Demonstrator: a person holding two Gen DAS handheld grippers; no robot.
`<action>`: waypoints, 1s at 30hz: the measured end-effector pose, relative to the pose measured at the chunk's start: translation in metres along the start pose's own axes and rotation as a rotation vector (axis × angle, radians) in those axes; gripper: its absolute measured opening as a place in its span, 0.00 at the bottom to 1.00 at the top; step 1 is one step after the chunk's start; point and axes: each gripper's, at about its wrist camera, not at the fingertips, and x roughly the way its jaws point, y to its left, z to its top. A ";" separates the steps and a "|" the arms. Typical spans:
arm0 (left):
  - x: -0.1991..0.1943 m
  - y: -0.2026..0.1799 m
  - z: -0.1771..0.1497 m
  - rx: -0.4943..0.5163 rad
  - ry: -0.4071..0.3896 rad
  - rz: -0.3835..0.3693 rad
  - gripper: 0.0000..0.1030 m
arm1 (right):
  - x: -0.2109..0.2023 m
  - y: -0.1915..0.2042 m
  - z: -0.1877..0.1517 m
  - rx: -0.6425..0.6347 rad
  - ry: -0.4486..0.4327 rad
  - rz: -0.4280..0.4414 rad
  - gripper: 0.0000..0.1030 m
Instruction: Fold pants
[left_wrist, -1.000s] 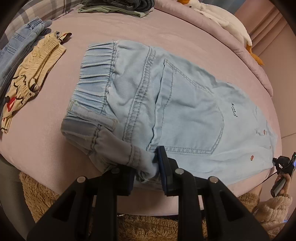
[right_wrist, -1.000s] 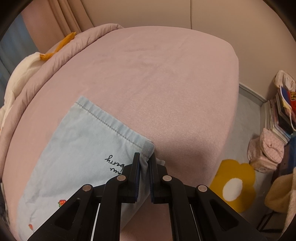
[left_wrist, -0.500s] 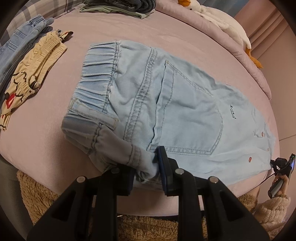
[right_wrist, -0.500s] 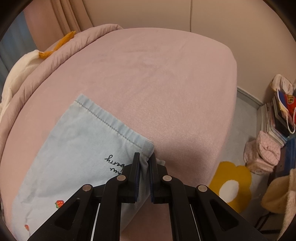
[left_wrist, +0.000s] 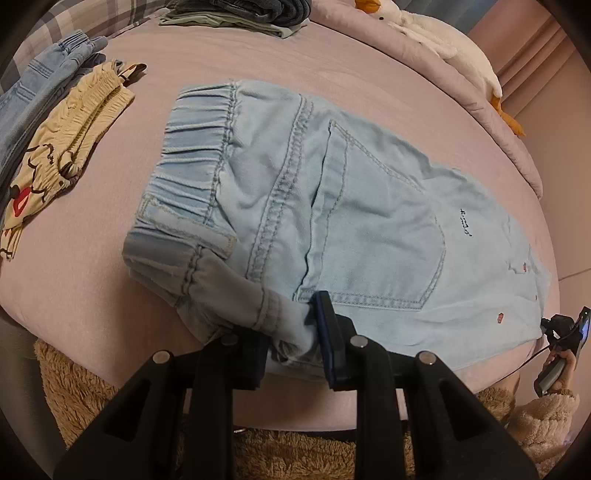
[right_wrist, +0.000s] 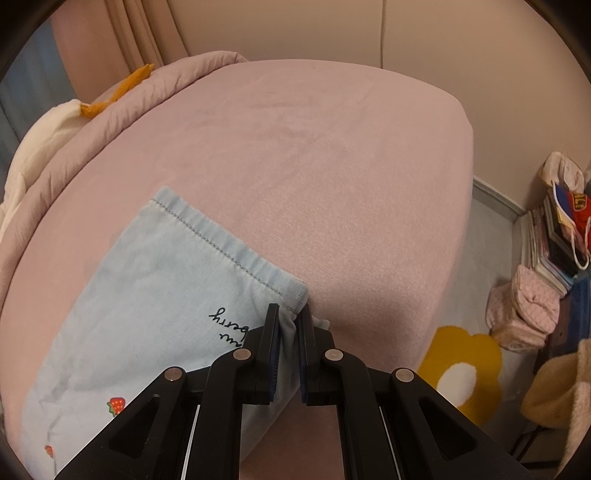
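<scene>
The light blue denim pants (left_wrist: 332, 221) lie flat on the pink bed (left_wrist: 92, 288), filling the centre of the left wrist frame, elastic waistband at left, back pocket at centre, leg end toward the right edge.

The left tongs (left_wrist: 291, 347), lower centre of that frame, are clamped on a bunched fold of denim at the near edge of the pants, just below the pocket.

The right tongs (right_wrist: 288, 332), lower centre of the right wrist frame, are closed on the hem corner of the pants (right_wrist: 147, 302), beside black script lettering; a strawberry print shows at lower left.

In the left wrist frame, cream printed shorts (left_wrist: 62, 162) and blue jeans (left_wrist: 33, 96) lie at the left, a clothes stack (left_wrist: 240, 14) at top centre, a white plush toy (left_wrist: 450, 48) at upper right. In the right wrist frame a flower-shaped rug (right_wrist: 461, 373) lies on the floor at lower right.
</scene>
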 end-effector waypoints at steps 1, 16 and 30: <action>0.000 0.000 0.000 -0.001 0.001 0.001 0.23 | 0.000 0.000 0.000 0.000 -0.001 0.002 0.03; 0.002 0.000 0.003 -0.011 0.004 -0.003 0.24 | 0.000 -0.001 -0.002 -0.003 -0.023 0.009 0.03; 0.004 -0.003 0.003 0.001 0.000 -0.005 0.31 | -0.001 0.004 -0.005 -0.010 -0.059 -0.019 0.03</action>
